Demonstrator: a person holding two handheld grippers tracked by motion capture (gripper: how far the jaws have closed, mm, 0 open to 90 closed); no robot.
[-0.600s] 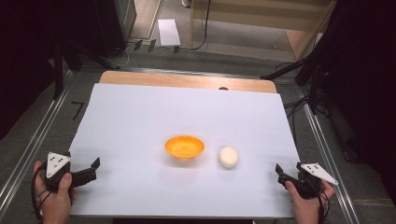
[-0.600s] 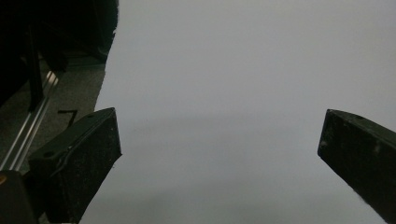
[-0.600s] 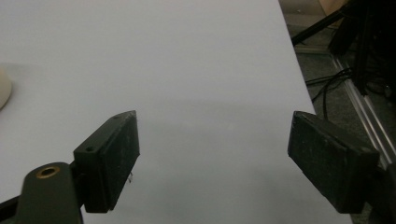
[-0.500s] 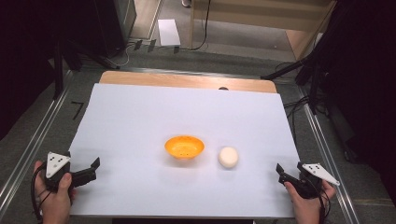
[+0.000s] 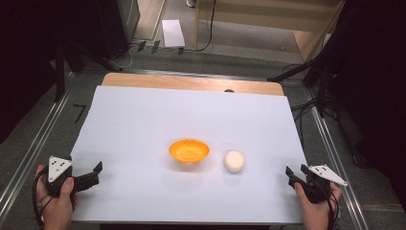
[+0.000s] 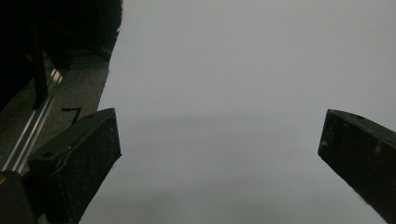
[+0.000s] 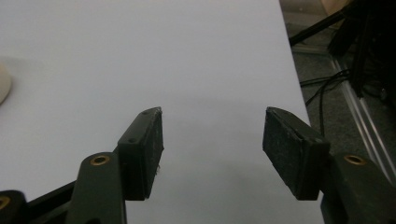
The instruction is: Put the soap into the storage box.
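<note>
An orange bowl sits on the white sheet a little in front of centre. Just right of it lies a white egg-shaped ball, whose edge also peeks in at the left of the right gripper view. My left gripper rests at the sheet's front left corner, held by a hand, jaws wide apart over bare sheet. At the front right edge my right gripper is likewise open, with nothing between its fingers. Both grippers are far from the bowl and ball.
The sheet covers a wooden tabletop whose far strip shows. Metal rails run along both sides of the table. Cables and dark stands lie on the floor at the right, and a white paper lies on the floor beyond.
</note>
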